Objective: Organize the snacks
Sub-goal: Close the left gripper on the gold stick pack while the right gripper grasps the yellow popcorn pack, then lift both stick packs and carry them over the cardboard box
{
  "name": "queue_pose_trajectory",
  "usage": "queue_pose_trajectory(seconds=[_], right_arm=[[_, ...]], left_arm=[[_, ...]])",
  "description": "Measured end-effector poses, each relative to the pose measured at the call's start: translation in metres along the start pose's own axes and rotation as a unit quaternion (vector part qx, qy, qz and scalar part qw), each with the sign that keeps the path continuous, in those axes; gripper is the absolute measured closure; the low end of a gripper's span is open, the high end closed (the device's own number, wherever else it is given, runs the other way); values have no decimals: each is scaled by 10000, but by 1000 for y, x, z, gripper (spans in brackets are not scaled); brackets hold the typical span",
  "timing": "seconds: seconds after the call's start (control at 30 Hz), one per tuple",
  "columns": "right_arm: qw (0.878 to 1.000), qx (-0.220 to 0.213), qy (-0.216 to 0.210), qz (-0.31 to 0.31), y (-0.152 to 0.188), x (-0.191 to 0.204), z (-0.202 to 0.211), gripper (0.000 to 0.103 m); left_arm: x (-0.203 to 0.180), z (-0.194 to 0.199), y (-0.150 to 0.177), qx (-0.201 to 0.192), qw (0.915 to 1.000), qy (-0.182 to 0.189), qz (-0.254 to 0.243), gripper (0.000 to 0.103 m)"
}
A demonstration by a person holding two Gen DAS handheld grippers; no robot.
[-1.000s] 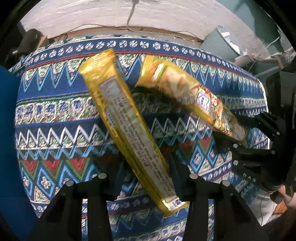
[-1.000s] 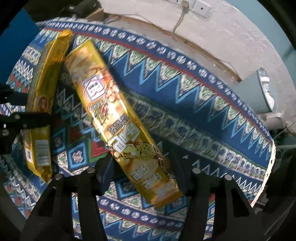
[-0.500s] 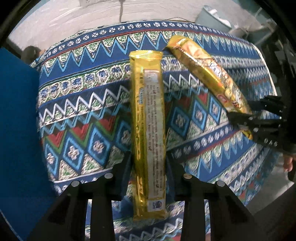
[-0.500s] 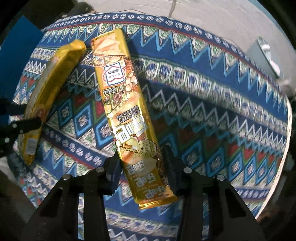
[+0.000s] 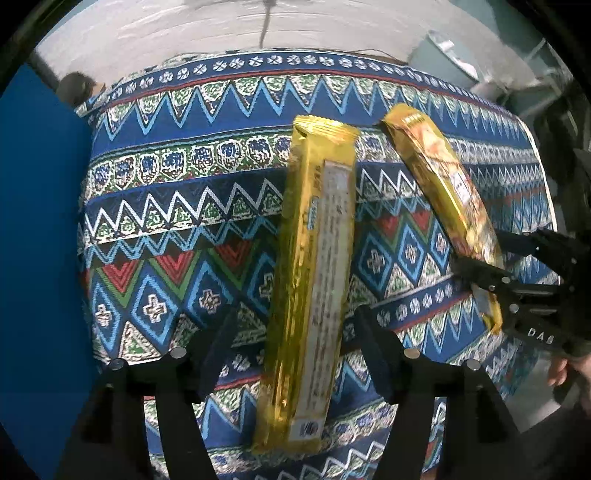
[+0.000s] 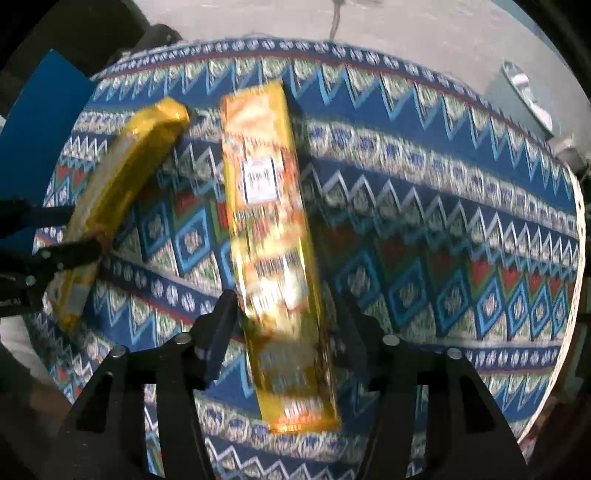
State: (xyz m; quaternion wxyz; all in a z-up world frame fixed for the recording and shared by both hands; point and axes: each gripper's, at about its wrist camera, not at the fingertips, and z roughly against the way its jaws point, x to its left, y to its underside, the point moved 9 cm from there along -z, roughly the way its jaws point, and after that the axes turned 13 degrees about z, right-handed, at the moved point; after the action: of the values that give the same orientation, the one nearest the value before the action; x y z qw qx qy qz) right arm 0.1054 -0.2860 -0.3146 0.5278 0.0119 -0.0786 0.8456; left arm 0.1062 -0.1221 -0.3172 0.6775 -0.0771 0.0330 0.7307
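Note:
My left gripper (image 5: 295,332) is shut on a long gold snack pack with a white label strip (image 5: 314,266), held lengthwise above the patterned tablecloth (image 5: 177,206). My right gripper (image 6: 288,325) is shut on a second long gold pack with a picture print (image 6: 269,236). Each pack points away from its camera. In the left wrist view the right gripper (image 5: 517,273) holds its pack (image 5: 443,184) at the right. In the right wrist view the left gripper (image 6: 48,251) holds its pack (image 6: 122,184) at the left.
The table has a rounded far edge with a pale wall (image 5: 221,29) behind it. A blue panel (image 5: 37,221) stands at the left. A grey bin (image 6: 524,96) sits at the far right beyond the table.
Both packs have swung to lie straighter and more parallel, side by side. Both grippers have kept their grip. The right wrist view is blurred by motion.

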Motion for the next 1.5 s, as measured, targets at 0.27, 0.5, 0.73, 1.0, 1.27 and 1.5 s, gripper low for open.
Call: queue_pose_trajectory(seconds=[0.27,0.5,0.73,1.0,1.27,1.5], right_arm=[[9989,-276,286,252,-41,0,-15,46],[9967,-327,618,401,-59,2,-22,72],[9969,-283,617,390,-47,16,-10,73],[9972,-427,566,230,-44,21,20,73],[9971,-554,497,133,-42,27,46,73],[9961,-750,466,90,-48,34,71,73]], left_arm=[[-3,-3,-18,-242,9996,120,45,33],[-10,1,-13,-337,9994,57,-103,69],[-8,9,-8,-552,9979,-78,-319,75],[9,38,3,-667,9974,-59,-263,75],[20,76,8,-923,9953,-59,-273,75],[18,104,14,-1208,9916,-142,-435,75]])
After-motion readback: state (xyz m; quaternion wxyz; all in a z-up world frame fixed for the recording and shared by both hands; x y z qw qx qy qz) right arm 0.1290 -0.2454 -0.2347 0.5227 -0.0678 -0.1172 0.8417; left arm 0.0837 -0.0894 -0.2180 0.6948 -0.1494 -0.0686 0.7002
